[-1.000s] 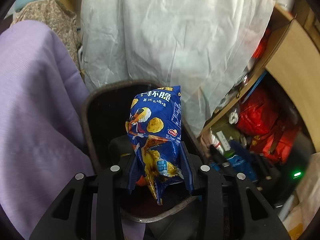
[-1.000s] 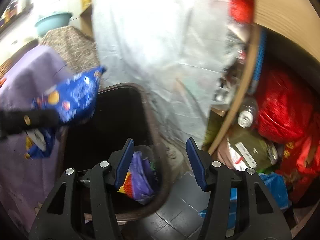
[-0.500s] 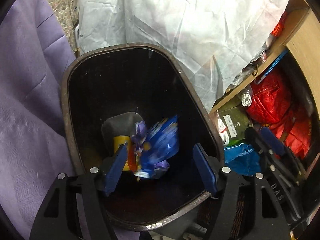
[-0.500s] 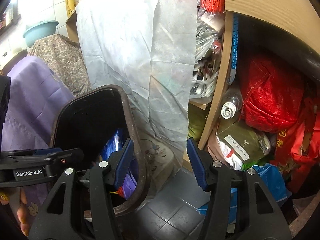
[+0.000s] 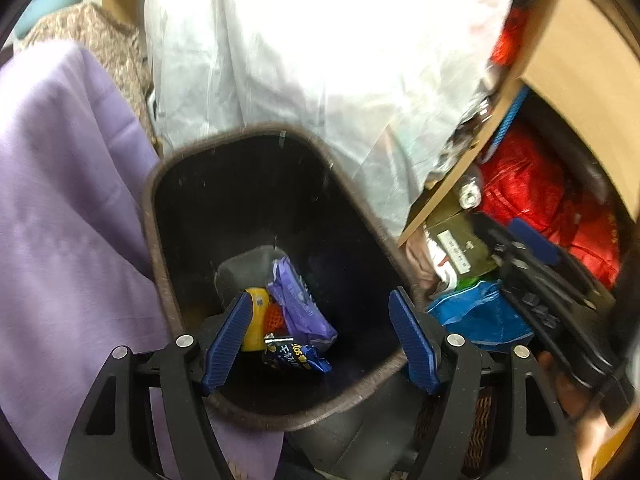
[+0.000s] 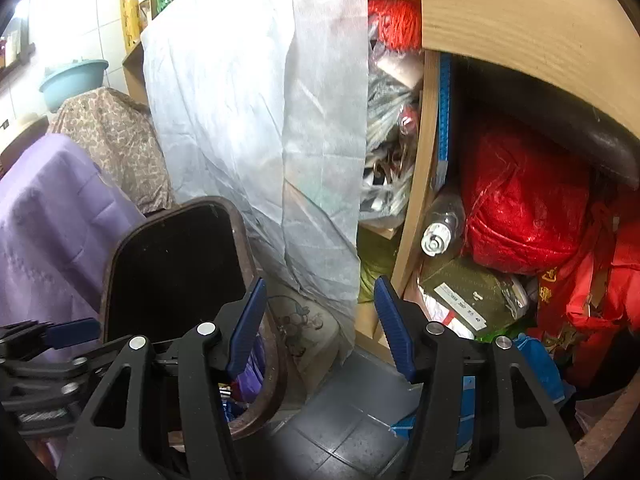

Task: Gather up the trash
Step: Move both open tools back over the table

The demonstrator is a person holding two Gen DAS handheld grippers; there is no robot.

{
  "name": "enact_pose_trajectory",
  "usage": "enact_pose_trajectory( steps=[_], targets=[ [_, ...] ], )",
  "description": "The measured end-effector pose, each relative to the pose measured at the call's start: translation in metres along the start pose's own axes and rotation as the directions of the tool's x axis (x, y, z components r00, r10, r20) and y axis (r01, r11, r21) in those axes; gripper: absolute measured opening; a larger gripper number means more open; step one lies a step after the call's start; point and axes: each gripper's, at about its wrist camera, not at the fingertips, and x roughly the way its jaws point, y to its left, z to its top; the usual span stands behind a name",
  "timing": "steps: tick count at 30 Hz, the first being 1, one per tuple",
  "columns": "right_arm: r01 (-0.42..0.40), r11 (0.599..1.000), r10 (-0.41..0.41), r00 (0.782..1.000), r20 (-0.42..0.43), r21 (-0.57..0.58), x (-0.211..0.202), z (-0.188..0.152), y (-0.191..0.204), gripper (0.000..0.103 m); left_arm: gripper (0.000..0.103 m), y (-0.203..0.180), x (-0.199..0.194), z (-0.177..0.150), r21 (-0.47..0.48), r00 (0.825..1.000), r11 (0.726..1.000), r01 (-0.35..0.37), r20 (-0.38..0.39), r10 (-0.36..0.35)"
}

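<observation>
Blue snack bag [image 5: 297,357] (seemingly crumpled) in bin [image 5: 160,184].

The grey tiled floor [image 6: 352,432] carries a dark brown waste bin [image 6: 276,360], which stands at its left side, close against a purple cloth [image 6: 52,216]. Just right of the bin, a pale cushion with a cartoon mouse print [image 6: 300,324] lies on the tiles at the foot of a hanging white sheet [image 6: 256,120]. A wooden shelf unit [image 6: 416,216] rises from the floor further right. Its bottom board holds a plastic bottle [image 6: 440,228] lying on its side, an olive-green packet with a white label [image 6: 464,292] and a red mesh sack [image 6: 524,200]. A blue bag [image 6: 540,368] sits on the floor in front of the shelf.
</observation>
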Motion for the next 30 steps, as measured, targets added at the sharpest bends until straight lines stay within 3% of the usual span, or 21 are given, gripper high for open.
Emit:
enact_pose_trajectory(
  steps=[2, 4, 8, 11, 15, 19, 23, 25, 29, 30],
  targets=[
    [-0.001, 1.0, 0.002, 1.0, 0.011, -0.005, -0.003, 0.003, 0.002, 0.057, 0.072, -0.004, -0.018, -0.001, 0.014, 0.999, 1.0, -0.003, 0.037, 0.002],
    [0.0, 1.0, 0.0, 1.0, 0.027, -0.014, -0.008, 0.008, 0.005, 0.064, 0.076, -0.005, -0.044, -0.003, 0.021, 0.996, 1.0, -0.015, 0.083, 0.013],
    [-0.039, 0.999, 0.039, 0.998, 0.039, -0.023, -0.017, 0.017, 0.015, 0.065, 0.082, 0.005, -0.086, -0.01, -0.008, 0.993, 1.0, 0.002, 0.115, -0.001],
    [-0.146, 0.989, 0.146, 0.989, 0.005, -0.02, -0.021, 0.025, 0.03, 0.066, 0.086, 0.015, -0.118, -0.017, -0.017, 0.989, 1.0, -0.01, 0.15, 0.012],
    [-0.276, 0.959, 0.276, 0.961, -0.003, -0.062, -0.035, 0.035, 0.069, 0.067, 0.088, 0.043, -0.158, -0.029, -0.044, 0.98, 0.998, -0.05, 0.192, 0.058],
    [-0.425, 0.892, 0.426, 0.904, -0.026, -0.154, -0.055, 0.045, 0.126, 0.067, 0.089, 0.081, -0.194, -0.04, -0.095, 0.962, 0.987, -0.133, 0.227, 0.152],
    [-0.541, 0.799, 0.538, 0.838, -0.089, -0.262, -0.076, 0.051, 0.186, 0.071, 0.09, 0.127, -0.23, -0.051, -0.155, 0.929, 0.952, -0.265, 0.225, 0.295],
    [-0.602, 0.745, 0.594, 0.795, -0.125, -0.288, -0.085, 0.054, 0.211, 0.071, 0.09, 0.15, -0.249, -0.056, -0.19, 0.906, 0.926, -0.325, 0.219, 0.363],
    [-0.666, 0.663, 0.652, 0.738, -0.173, -0.343, -0.103, 0.056, 0.252, 0.072, 0.092, 0.205, -0.284, -0.069, -0.276, 0.835, 0.842, -0.463, 0.184, 0.519],
    [-0.677, 0.645, 0.662, 0.727, -0.184, -0.355, -0.107, 0.056, 0.262, 0.072, 0.092, 0.217, -0.29, -0.073, -0.292, 0.824, 0.826, -0.482, 0.169, 0.54]
  ],
)
